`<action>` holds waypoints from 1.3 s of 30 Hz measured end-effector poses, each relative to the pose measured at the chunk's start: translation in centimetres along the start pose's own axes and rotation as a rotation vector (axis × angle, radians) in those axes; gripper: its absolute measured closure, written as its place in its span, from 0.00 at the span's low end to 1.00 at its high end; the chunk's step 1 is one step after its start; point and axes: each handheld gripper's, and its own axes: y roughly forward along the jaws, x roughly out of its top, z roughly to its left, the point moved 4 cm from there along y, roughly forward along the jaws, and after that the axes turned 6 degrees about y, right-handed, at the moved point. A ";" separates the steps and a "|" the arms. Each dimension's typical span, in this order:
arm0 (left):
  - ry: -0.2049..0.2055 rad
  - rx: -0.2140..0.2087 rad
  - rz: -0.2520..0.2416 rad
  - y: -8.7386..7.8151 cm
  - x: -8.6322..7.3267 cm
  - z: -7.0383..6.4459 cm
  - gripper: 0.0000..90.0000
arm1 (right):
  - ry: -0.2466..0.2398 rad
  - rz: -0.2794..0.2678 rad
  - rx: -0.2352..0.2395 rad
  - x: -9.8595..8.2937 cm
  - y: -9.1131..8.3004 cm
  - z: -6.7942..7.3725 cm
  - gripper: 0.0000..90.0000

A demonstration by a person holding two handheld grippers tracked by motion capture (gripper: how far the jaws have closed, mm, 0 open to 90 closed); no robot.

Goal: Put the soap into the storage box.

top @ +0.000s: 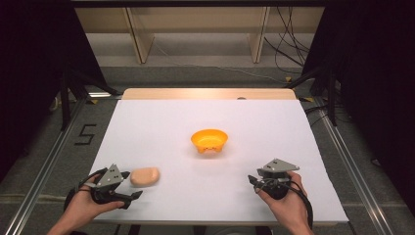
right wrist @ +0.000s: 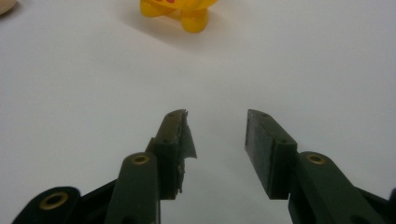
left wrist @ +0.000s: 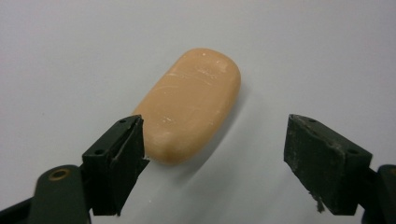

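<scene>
While the left gripper [top: 131, 185] sits near the table's [top: 147, 122] near-left corner with its jaws spread wide, the peach-coloured, rounded oblong bar, soap-like in look, [top: 145, 176] lies just beyond its tips on the white table surface, toward the table's middle. In the left gripper view the bar [left wrist: 189, 105] lies between the lines of the two jaws but off centre: its near end is just beside, possibly touching, the jaw at that view's left, and well apart from the other. Its long axis runs obliquely, slanting away from that jaw rather than square across the opening. Judgement: the gripper is not yet centred on the bar; a shift toward the bar's side and a slight turn would be needed before closing across its narrow width.

The right gripper [top: 254, 182], near the table's near-right corner, holds nothing, jaws parted moderately. The orange plastic bowl on stubby feet [top: 209, 140] stands about mid-table, well apart from both grippers. The left hand is clearly nearer the bar.
</scene>
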 end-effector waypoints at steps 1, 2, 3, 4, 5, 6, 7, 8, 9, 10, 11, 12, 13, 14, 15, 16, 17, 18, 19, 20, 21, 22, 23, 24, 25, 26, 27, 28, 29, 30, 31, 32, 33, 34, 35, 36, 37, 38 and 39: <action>-0.005 -0.007 0.017 -0.1 0.2 0.0 0.22 | -0.011 -0.009 -0.005 -0.1 0.0 -0.2 0.65; -0.017 -0.018 0.018 -0.1 0.4 -0.1 0.22 | 0.003 -0.011 -0.017 -0.3 -0.3 -0.2 0.64; -0.009 -0.026 0.029 -0.1 0.6 -0.1 0.22 | 0.024 -0.007 -0.020 -0.4 -0.5 -0.2 0.64; 0.000 -0.030 0.038 -0.2 0.9 0.0 0.23 | 0.036 -0.009 -0.014 -0.4 -0.7 -0.3 0.64; 0.016 -0.040 0.047 -0.2 1.2 0.2 0.23 | 0.017 -0.028 -0.027 -0.4 -0.8 -0.6 0.64; 0.012 -0.049 0.062 -0.2 1.5 0.3 0.24 | 0.039 -0.025 -0.025 -0.6 -1.0 -0.6 0.63; 0.030 -0.054 0.071 -0.2 1.8 0.5 0.25 | 0.049 -0.027 -0.029 -0.7 -1.2 -0.7 0.63; 0.030 -0.054 0.071 -0.2 1.8 0.5 0.25 | 0.049 -0.027 -0.029 -0.7 -1.2 -0.7 0.63; 0.026 -0.060 0.082 -0.1 2.2 0.6 0.25 | 0.051 -0.023 -0.040 -0.9 -1.4 -1.0 0.63; 0.051 -0.074 0.104 -0.2 2.8 1.0 0.25 | 0.057 -0.026 -0.024 -0.9 -1.4 -0.9 0.63; 0.058 -0.106 0.144 -0.3 3.3 1.2 0.25 | 0.057 -0.021 -0.040 -0.9 -1.5 -1.1 0.63; 0.080 -0.133 0.177 -0.3 3.6 1.4 0.25 | 0.075 -0.020 -0.031 -0.9 -1.5 -1.0 0.63; 0.107 -0.136 0.193 -0.3 3.8 1.6 0.25 | 0.069 -0.018 -0.038 -1.0 -1.6 -1.2 0.63; 0.107 -0.136 0.193 -0.3 3.8 1.6 0.25 | 0.069 -0.018 -0.038 -1.0 -1.6 -1.2 0.63; 0.132 -0.151 0.211 -0.3 4.3 1.9 0.25 | 0.093 -0.015 -0.038 -1.1 -1.6 -1.1 0.63; 0.143 -0.163 0.230 -0.2 4.6 2.0 0.25 | 0.093 -0.015 -0.038 -1.1 -1.6 -1.1 0.63; 0.194 -0.203 0.271 0.0 5.2 2.2 0.25 | 0.095 -0.003 -0.039 -1.1 -1.6 -1.3 0.63; 0.221 -0.225 0.293 0.2 5.5 2.4 0.25 | 0.109 -0.006 -0.027 -1.1 -1.4 -1.1 0.63; 0.234 -0.248 0.320 0.4 5.6 2.4 0.25 | 0.060 -0.027 -0.026 -1.1 -1.2 -1.4 0.63; 0.264 -0.274 0.357 0.7 5.8 2.3 0.25 | 0.113 0.002 -0.029 -1.1 -1.4 -0.9 0.63; 0.287 -0.283 0.374 0.9 5.9 2.3 0.25 | 0.092 -0.001 -0.011 -1.0 -1.3 -1.0 0.63; 0.311 -0.302 0.402 1.2 6.1 2.3 0.25 | 0.059 -0.010 -0.026 -1.0 -1.2 -1.2 0.63; 0.317 -0.318 0.422 1.4 6.2 2.1 0.25 | 0.065 -0.005 -0.030 -1.1 -1.3 -1.1 0.63; 0.341 -0.331 0.438 1.9 6.3 2.2 0.25 | 0.057 -0.009 -0.033 -1.1 -1.2 -1.1 0.63; 0.341 -0.337 0.451 2.1 6.4 2.1 0.25 | 0.057 -0.013 -0.031 -1.1 -1.1 -1.1 0.63; 0.354 -0.340 0.467 2.5 6.5 2.2 0.25 | 0.072 0.002 -0.032 -1.1 -1.3 -1.1 0.63; 0.354 -0.340 0.467 2.5 6.5 2.2 0.25 | 0.075 0.001 -0.029 -1.1 -1.2 -1.0 0.62; 0.382 -0.344 0.491 2.9 6.5 2.2 0.25 | 0.075 0.001 -0.029 -1.1 -1.2 -1.0 0.62; 0.409 -0.352 0.517 3.3 6.6 2.4 0.26 | 0.075 -0.001 -0.026 -1.1 -1.2 -1.1 0.62; 0.409 -0.352 0.517 3.3 6.6 2.4 0.26 | 0.075 -0.001 -0.026 -1.1 -1.2 -1.1 0.62; 0.434 -0.365 0.539 3.8 6.7 2.6 0.26 | 0.074 0.001 -0.026 -1.1 -1.2 -1.1 0.61; 0.434 -0.365 0.539 3.8 6.7 2.6 0.27 | 0.074 0.001 -0.026 -1.1 -1.2 -1.1 0.61; 0.442 -0.372 0.549 4.0 6.8 2.7 0.27 | 0.078 0.004 -0.026 -1.2 -1.1 -1.1 0.61; 0.438 -0.385 0.563 4.1 6.8 2.7 0.27 | 0.069 0.001 -0.003 -1.2 -0.9 -1.1 0.60; 0.449 -0.387 0.566 4.3 6.8 2.9 0.27 | 0.065 0.016 -0.019 -1.3 -1.0 -1.1 0.60; 0.448 -0.398 0.578 4.4 6.8 2.9 0.27 | 0.076 0.022 -0.016 -1.4 -1.0 -1.0 0.60; 0.460 -0.405 0.591 4.7 6.7 3.1 0.27 | 0.110 0.034 -0.015 -1.4 -1.0 -0.7 0.60; 0.460 -0.405 0.591 4.7 6.7 3.1 0.27 | 0.110 0.034 -0.015 -1.4 -1.0 -0.7 0.60; 0.453 -0.407 0.599 4.8 6.6 3.2 0.27 | 0.099 0.031 -0.015 -1.4 -1.0 -0.8 0.60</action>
